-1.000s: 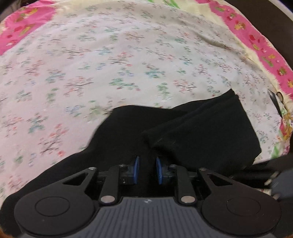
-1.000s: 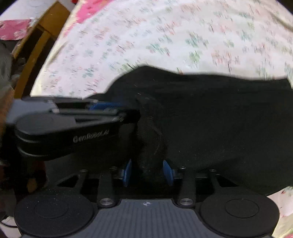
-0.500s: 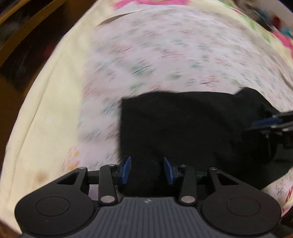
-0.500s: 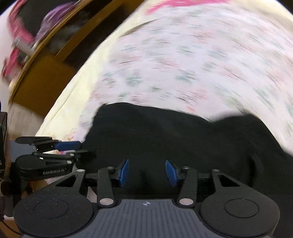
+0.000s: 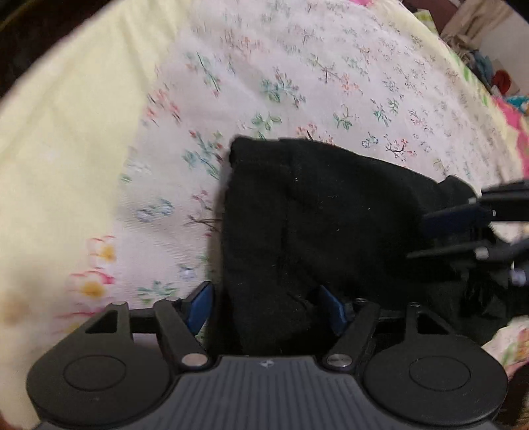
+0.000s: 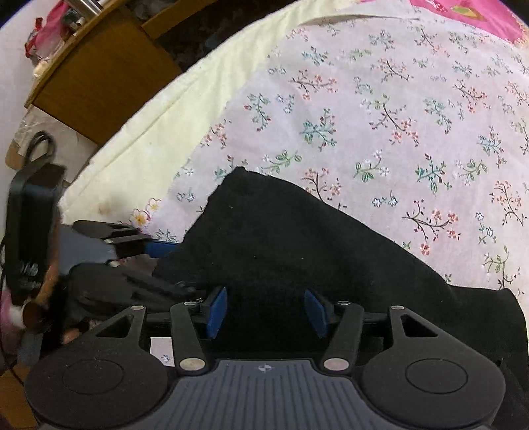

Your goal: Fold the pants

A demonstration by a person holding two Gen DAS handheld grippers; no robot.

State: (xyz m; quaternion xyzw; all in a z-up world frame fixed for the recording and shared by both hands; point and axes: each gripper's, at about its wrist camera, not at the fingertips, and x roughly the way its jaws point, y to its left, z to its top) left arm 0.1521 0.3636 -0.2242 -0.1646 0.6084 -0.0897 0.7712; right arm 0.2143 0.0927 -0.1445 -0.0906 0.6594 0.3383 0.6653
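Observation:
The black pants (image 5: 317, 211) lie folded in a thick bundle on the floral bedsheet (image 5: 297, 76). My left gripper (image 5: 266, 309) is open, its blue pads wide apart on either side of the near end of the bundle. My right gripper (image 6: 266, 311) is open too, with the pants (image 6: 297, 244) lying between and beyond its pads. The right gripper shows at the right edge of the left wrist view (image 5: 479, 215). The left gripper shows at the left of the right wrist view (image 6: 125, 238).
The pale yellow border of the bedsheet (image 6: 185, 109) runs along the bed's edge on the left. A wooden piece of furniture (image 6: 89, 72) stands beyond that edge. A pink patterned cloth (image 6: 469, 13) lies at the far side of the bed.
Both grippers have opened wider and let go of the pants. Both views have swung toward the bed's yellow edge, and the pants now lie as a narrower folded bundle.

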